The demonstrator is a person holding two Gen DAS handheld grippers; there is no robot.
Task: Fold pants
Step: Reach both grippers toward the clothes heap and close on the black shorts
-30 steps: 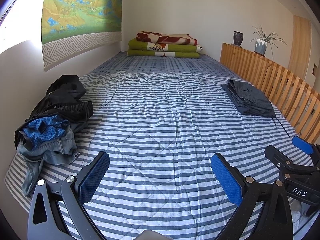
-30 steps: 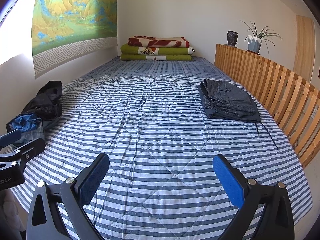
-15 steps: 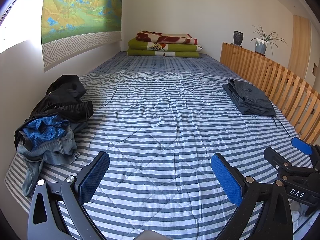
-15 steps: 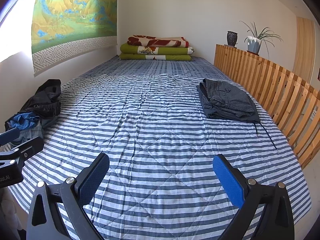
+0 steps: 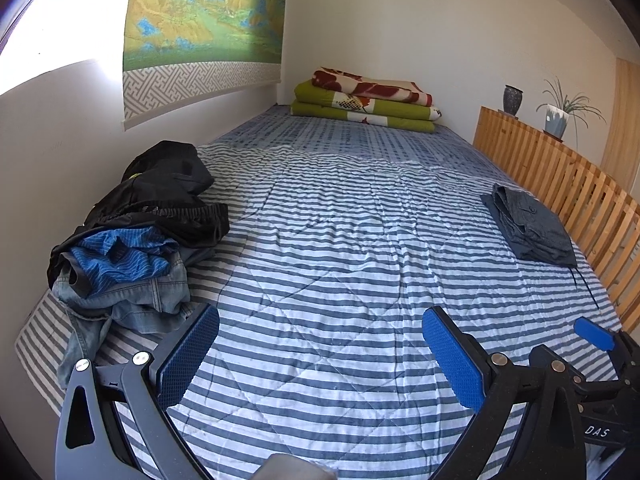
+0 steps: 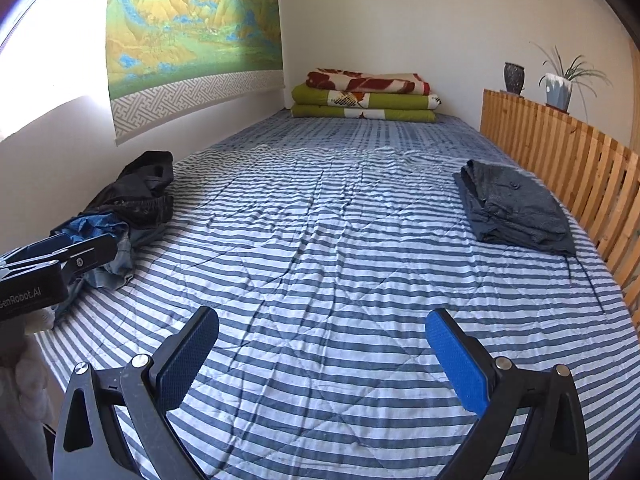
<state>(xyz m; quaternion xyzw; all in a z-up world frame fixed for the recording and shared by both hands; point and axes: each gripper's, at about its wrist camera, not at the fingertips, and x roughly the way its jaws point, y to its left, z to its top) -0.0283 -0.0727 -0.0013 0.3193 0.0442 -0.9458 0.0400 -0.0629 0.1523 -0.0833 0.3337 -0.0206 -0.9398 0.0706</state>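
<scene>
A bed [image 5: 340,240] under a blue-and-white striped quilt fills both views, with a landscape scroll [image 5: 204,20] on the left wall and a slatted wooden rail [image 6: 560,160] along the right side. At the far end lies a stack of folded blankets [image 6: 364,98]. Against the left wall sits a heap of unfolded clothes [image 5: 136,236], black, blue and denim pieces tangled together. Near the rail on the right, dark grey pants [image 6: 516,208] lie folded flat. Both tongs hover over the near end of the quilt, well apart from either pile: the left tongs [image 5: 320,360] stand wide open and empty, and the right tongs [image 6: 320,360] likewise gape with nothing between their blue pads. A dark vase [image 6: 514,78] and a potted plant [image 6: 560,84] stand on the rail's far end.
</scene>
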